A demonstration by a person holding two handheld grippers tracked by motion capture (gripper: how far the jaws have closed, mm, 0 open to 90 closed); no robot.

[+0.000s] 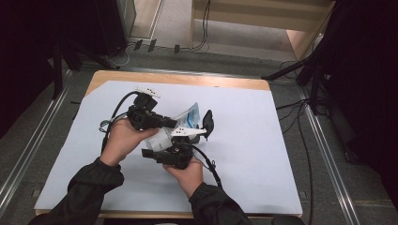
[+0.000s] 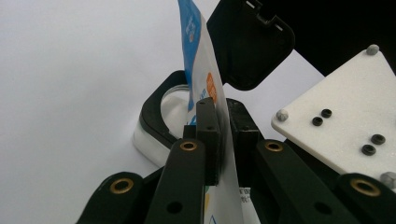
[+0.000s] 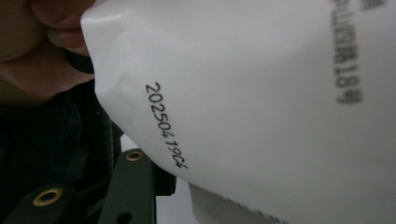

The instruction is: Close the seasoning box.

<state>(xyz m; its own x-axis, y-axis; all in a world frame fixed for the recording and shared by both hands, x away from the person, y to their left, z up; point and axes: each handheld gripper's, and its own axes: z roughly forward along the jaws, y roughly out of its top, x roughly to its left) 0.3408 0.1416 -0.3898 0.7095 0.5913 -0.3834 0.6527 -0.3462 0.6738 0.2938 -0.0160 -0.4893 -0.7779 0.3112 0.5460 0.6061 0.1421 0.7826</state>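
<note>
- Pouch (image 2: 205, 70) pinched edge-on in my left gripper (image 2: 219, 140), pointing to twelve o'clock.
- Right gripper (image 1: 162, 152): grip I cannot tell.
- Black box (image 2: 252, 42) stands open; packing looks unfinished.

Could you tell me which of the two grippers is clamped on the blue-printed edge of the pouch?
The left gripper: its jaws pinch the pouch edge.

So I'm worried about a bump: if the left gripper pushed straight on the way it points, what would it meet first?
Probably the black-rimmed container just beyond its tips, with the open lid behind that. The left gripper is already shut on the pouch, which would travel with it. Depth is hard to judge.
</note>
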